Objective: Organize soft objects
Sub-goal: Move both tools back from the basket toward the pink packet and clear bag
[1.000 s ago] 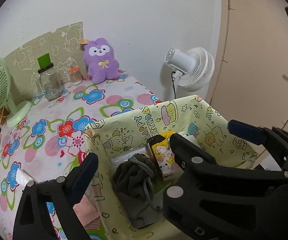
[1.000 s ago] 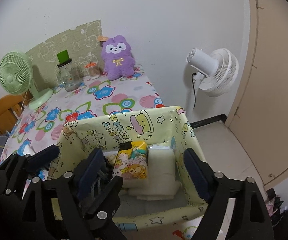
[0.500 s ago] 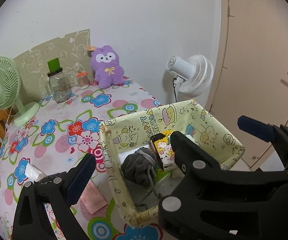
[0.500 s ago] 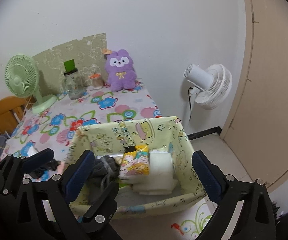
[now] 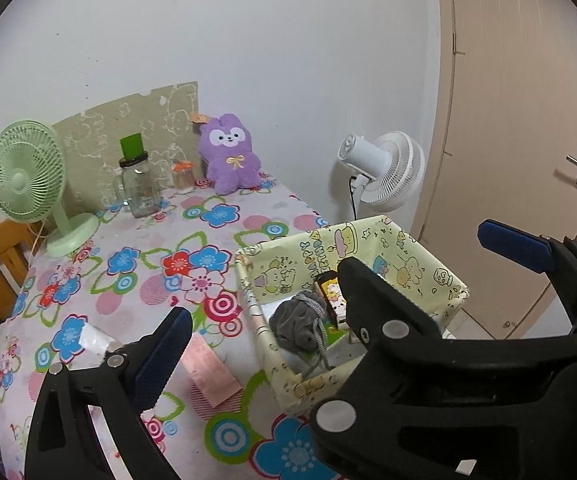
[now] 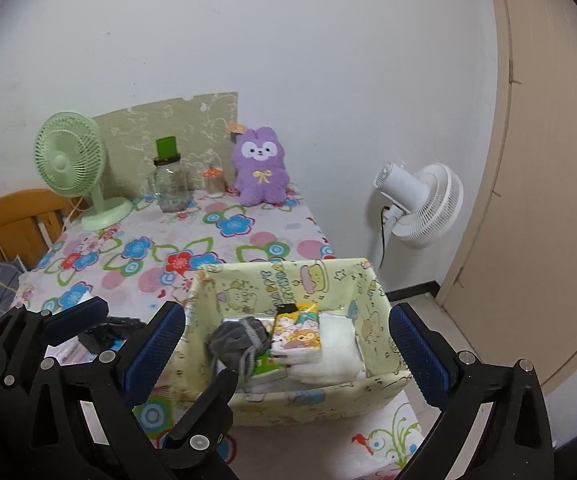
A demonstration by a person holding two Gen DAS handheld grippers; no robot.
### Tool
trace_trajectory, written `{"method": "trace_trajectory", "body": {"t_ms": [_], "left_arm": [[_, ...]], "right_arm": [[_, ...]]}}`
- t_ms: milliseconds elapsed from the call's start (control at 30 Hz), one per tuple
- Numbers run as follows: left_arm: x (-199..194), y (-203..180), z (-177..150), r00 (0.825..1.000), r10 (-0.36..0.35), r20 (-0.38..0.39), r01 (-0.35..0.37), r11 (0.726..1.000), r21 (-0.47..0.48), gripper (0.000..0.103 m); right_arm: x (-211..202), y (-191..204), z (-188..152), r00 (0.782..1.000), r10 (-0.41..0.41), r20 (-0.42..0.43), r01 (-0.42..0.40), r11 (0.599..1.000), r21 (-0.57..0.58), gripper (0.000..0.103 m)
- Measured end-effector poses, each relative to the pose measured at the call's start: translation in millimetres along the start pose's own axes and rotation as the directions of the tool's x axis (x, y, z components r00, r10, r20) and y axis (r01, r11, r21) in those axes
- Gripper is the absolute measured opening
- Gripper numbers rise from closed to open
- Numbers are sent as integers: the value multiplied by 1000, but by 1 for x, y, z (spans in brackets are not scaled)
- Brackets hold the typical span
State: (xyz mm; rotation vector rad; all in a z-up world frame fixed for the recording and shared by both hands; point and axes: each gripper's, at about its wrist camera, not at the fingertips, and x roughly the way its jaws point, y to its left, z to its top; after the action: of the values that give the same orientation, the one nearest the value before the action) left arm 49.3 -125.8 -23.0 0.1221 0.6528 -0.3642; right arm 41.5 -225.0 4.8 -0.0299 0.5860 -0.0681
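Note:
A yellow-green cartoon-print fabric box (image 5: 368, 240) (image 6: 288, 284) stands at the near right corner of the flowered table. Inside lie a grey drawstring pouch (image 5: 296, 320) (image 6: 236, 340), a cartoon tissue pack (image 5: 330, 290) (image 6: 298, 334) and white folded cloths (image 6: 338, 344). A purple plush bunny (image 5: 230, 156) (image 6: 260, 172) sits upright against the far wall. My left gripper (image 5: 332, 272) and right gripper (image 6: 284, 310) hover side by side above and in front of the box. Both are wide open and hold nothing. Their fingers overlap in both views.
A green desk fan (image 5: 24, 176), a glass jar with a green lid (image 5: 136, 184) and a small jar (image 5: 182, 178) stand at the back. A pink packet (image 5: 212, 368) lies near the box. A white floor fan (image 5: 384, 172) and a door (image 5: 528, 120) are at the right.
Both grippers have drawn back and up from the box, which now looks smaller and farther away. The right gripper's jaws have spread wider. The box's contents have not moved.

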Motion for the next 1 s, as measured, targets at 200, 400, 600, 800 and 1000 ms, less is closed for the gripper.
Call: {"method": "trace_trajectory", "body": {"t_ms": [200,400,600,800,1000], "left_arm": [[-17,11,-4,999,27,22,-27,1000,-5,101],[-32,21,-9,998,43,51,-42,999,-15,101],[-44,38,-14,995,67,69,-64,997,-46,101],[-50,55,-23,992,99,73,-94,993,-75,101],[-53,69,-33,989,126,74,-119,989,-90,101]], "right_arm": [[-18,15,0,999,-41,29,41,999,-9,103],[-31,28,-1,998,-15,62,17,1000,-24,103],[-35,45,-1,998,40,43,-39,999,-21,103],[-34,64,-4,994,103,21,-103,994,-22,102],[-28,80,-11,985,171,3,-170,985,-30,96]]}}
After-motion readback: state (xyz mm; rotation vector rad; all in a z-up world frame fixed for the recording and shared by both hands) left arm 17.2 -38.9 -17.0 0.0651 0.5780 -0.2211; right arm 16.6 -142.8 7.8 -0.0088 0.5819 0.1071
